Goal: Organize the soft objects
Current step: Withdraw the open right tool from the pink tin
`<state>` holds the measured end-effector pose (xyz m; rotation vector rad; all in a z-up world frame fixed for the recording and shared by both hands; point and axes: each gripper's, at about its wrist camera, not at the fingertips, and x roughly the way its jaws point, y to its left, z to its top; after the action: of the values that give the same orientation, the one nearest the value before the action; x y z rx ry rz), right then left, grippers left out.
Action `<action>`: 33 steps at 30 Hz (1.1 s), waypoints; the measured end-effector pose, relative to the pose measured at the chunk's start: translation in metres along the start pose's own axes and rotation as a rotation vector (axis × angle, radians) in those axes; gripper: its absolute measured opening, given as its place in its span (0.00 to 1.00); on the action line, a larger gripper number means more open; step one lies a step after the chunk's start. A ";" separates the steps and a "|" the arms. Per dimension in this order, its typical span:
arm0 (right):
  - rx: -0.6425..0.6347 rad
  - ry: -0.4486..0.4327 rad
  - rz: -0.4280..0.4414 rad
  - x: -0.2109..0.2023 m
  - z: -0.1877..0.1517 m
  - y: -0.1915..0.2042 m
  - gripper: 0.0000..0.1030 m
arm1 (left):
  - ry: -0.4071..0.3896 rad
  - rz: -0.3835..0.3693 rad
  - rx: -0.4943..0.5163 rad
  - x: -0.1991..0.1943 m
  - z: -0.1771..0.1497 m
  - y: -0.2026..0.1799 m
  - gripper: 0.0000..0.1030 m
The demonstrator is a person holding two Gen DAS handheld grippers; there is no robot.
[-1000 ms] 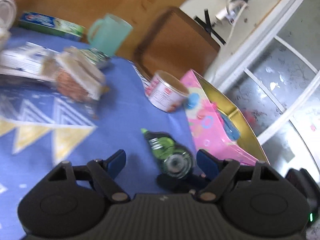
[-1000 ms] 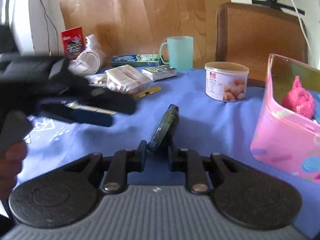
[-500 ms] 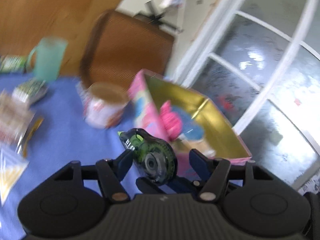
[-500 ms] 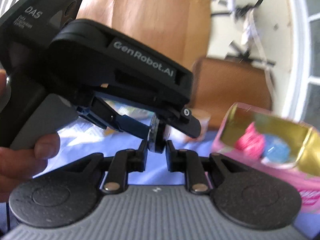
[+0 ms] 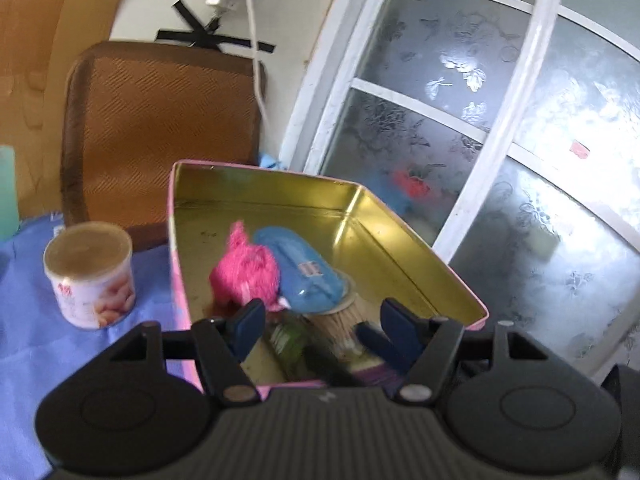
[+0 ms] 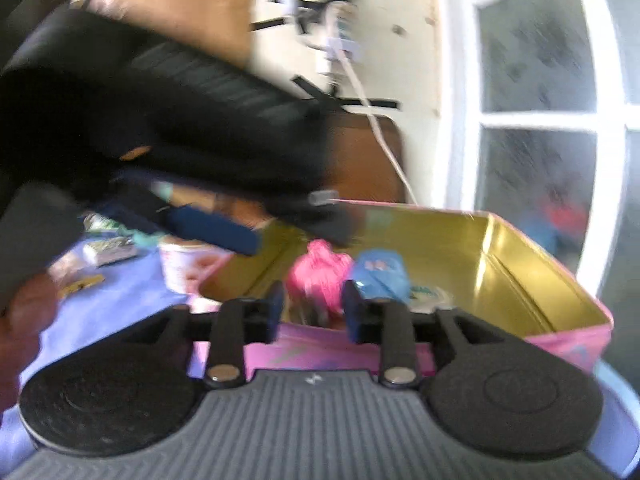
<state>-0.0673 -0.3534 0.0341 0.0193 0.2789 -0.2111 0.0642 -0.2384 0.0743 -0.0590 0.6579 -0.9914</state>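
A pink tin [image 5: 420, 264] with a gold inside stands on the blue cloth. In it lie a pink fluffy toy [image 5: 246, 274], a blue soft pouch [image 5: 300, 264] and a bristle brush [image 5: 340, 320]. My left gripper [image 5: 322, 328] hovers over the tin's near end, its jaws opening. A green correction tape [image 5: 288, 340] shows blurred and low between them, with neither pad pressing on it. My right gripper [image 6: 314, 314] is at the tin's [image 6: 520, 264] near wall, jaws opening and nothing between them. Beyond it lie the pink toy [image 6: 320, 272] and the pouch [image 6: 380, 272]. The left gripper's body blocks that view's upper left.
A printed can [image 5: 90, 276] stands left of the tin. A brown chair back [image 5: 160, 128] is behind it, and a mint cup [image 5: 6, 192] shows at the far left edge. A frosted window [image 5: 520, 160] fills the right. A person's hand [image 6: 20, 320] holds the left gripper.
Both grippers swung right from over the cloth to the tin. The right gripper, shut on the green tape before, has let go of it. The tape now sits low over the tin's inside.
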 end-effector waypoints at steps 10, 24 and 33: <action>0.020 -0.072 0.036 -0.006 0.002 0.011 0.40 | -0.078 0.099 -0.029 -0.064 -0.031 0.042 0.67; -0.169 0.033 0.371 0.003 -0.010 0.121 0.47 | -0.079 0.601 -0.183 -0.168 -0.102 0.153 0.72; -0.117 0.185 0.419 0.027 -0.020 0.144 0.49 | -0.064 0.726 -0.218 -0.172 -0.119 0.174 0.75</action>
<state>-0.0172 -0.2169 0.0061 -0.0193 0.4640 0.2253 0.0679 0.0244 0.0038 -0.0380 0.6555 -0.2177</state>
